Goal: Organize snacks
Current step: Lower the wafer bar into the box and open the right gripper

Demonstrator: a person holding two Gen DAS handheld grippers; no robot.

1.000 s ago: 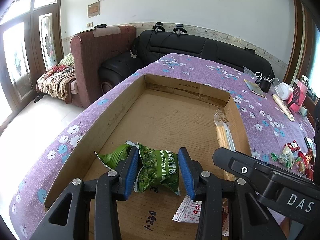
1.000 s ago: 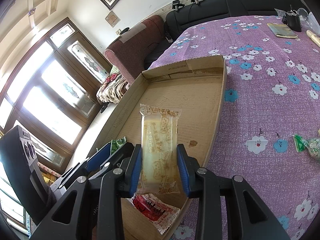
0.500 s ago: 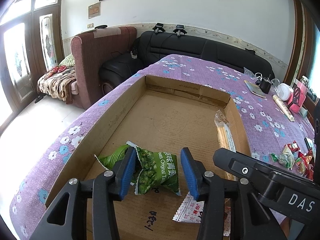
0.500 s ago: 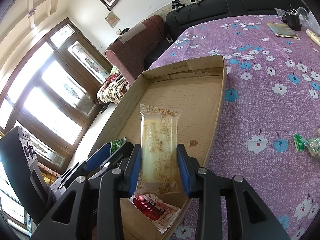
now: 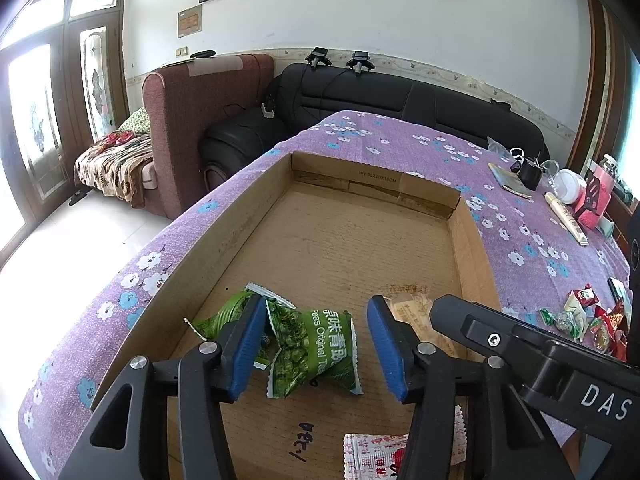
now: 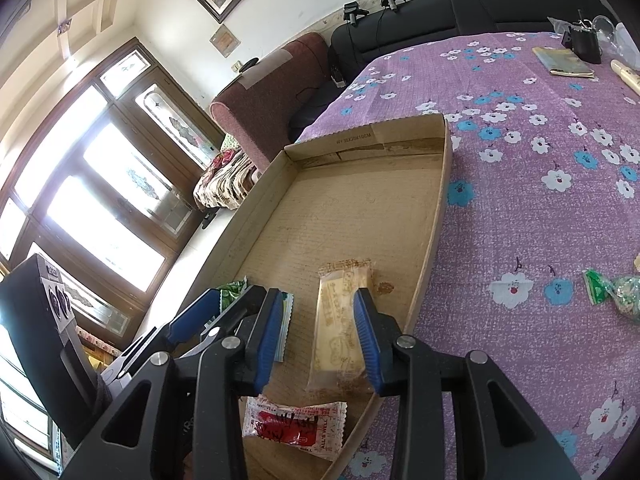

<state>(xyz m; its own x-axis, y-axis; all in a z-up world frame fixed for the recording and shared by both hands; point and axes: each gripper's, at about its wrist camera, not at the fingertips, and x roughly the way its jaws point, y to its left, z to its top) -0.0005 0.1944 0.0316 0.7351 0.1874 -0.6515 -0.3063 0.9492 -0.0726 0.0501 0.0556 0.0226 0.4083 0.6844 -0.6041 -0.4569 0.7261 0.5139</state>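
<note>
A shallow cardboard tray (image 5: pixel 472 236) (image 6: pixel 436 216) lies on the purple flowered cloth. My left gripper (image 5: pixel 316 344) is open above a green pea packet (image 5: pixel 316 348) that lies on the tray floor, with a second green packet (image 5: pixel 224 316) beside it. My right gripper (image 6: pixel 316 336) is open; a pale yellow wafer packet (image 6: pixel 340 320) lies flat in the tray between its fingers, near the right wall. A red and white packet (image 6: pixel 296 424) (image 5: pixel 380 456) lies at the tray's near end.
Several loose snacks (image 5: pixel 580 320) lie on the cloth right of the tray, among them a green candy (image 6: pixel 612 288). A notebook (image 6: pixel 564 62), a black pouch (image 6: pixel 584 44) and a white jar (image 5: pixel 570 186) sit at the far right. Sofas stand behind the table.
Both grippers opened. The green pea packet dropped from the left gripper and the wafer packet dropped from the right gripper onto the tray floor.
</note>
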